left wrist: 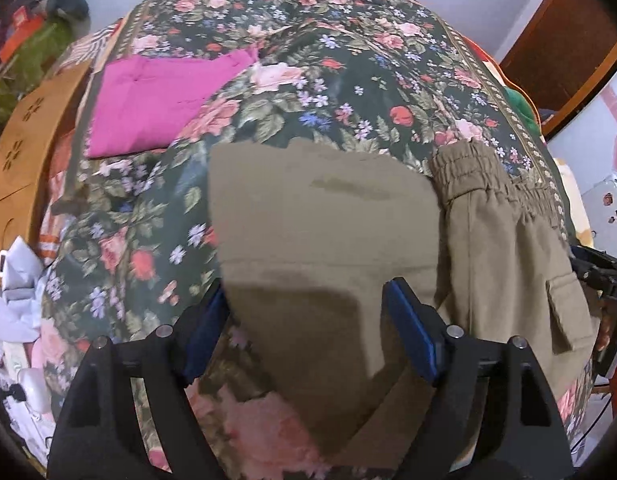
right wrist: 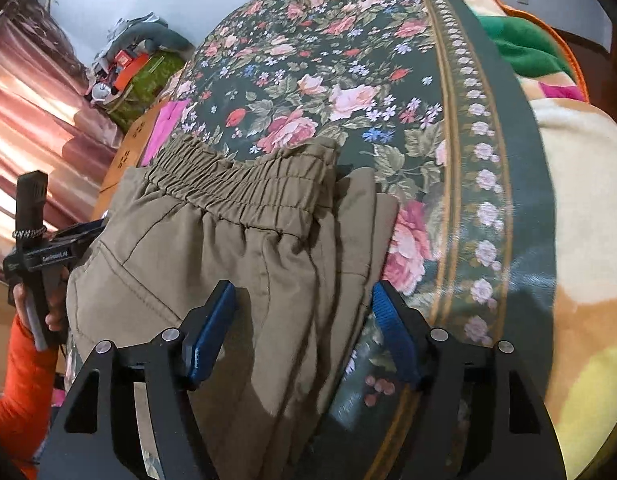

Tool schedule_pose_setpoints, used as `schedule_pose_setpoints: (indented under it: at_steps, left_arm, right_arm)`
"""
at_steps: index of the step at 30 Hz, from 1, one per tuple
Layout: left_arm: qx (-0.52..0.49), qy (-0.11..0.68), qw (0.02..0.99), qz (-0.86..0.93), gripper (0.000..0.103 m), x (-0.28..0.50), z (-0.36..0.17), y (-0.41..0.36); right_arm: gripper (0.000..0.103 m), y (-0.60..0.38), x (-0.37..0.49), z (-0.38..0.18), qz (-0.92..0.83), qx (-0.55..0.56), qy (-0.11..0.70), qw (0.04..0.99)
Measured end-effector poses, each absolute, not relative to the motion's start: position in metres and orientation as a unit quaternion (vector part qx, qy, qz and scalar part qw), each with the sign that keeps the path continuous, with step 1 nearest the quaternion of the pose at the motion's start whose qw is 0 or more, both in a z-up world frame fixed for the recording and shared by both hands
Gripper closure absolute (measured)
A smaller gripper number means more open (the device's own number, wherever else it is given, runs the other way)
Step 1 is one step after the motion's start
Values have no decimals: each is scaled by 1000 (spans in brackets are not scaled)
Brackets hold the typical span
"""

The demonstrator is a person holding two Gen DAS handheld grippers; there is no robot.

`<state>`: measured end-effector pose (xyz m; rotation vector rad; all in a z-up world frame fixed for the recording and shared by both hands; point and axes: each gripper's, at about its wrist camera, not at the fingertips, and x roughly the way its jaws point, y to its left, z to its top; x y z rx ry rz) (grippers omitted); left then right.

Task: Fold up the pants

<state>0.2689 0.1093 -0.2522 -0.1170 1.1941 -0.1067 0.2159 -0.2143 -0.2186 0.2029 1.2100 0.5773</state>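
Observation:
Olive-khaki pants lie on a floral bedspread. In the left wrist view a folded leg section lies flat in the middle, and the elastic waistband and a cargo pocket sit to the right. My left gripper is open, its blue pads on either side of the folded leg just above the cloth. In the right wrist view the waistband lies ahead and my right gripper is open over the gathered hip part of the pants.
A folded magenta garment lies on the bed at the far left. A brown carved headboard and clutter stand left of the bed. A multicoloured blanket lies along the bed's right side. The other hand-held gripper shows at the left of the right wrist view.

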Motion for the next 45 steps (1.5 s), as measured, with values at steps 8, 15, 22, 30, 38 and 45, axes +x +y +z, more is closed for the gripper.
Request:
schedule_pose_setpoints:
  at_steps: [8,15,22,30,38,45]
  left_arm:
    - [-65,553,827,-74,57,277,-253,99]
    - [-45,545,836,-56,85,277,-245,92]
    - [-25,511,858,-39,100,270,-215,89]
    - [10,463,886,-31,100,271,-169,86]
    - [14,418,908,5,100,292,-130,116]
    - [-3,397,916,51,100,328,-113,165]
  right_arm:
    - [55,-212,222,-224,280,92,560,774]
    - [85,-206,223,-223,291,98,554,773]
    - [90,-196,221,-188,305,52,503,807]
    - [91,-172,239,-134,332,23,440,834]
    - [91,-134,275,-96,346,0,392,852]
    - [91,-86,311,-84,362,-13,368,856]
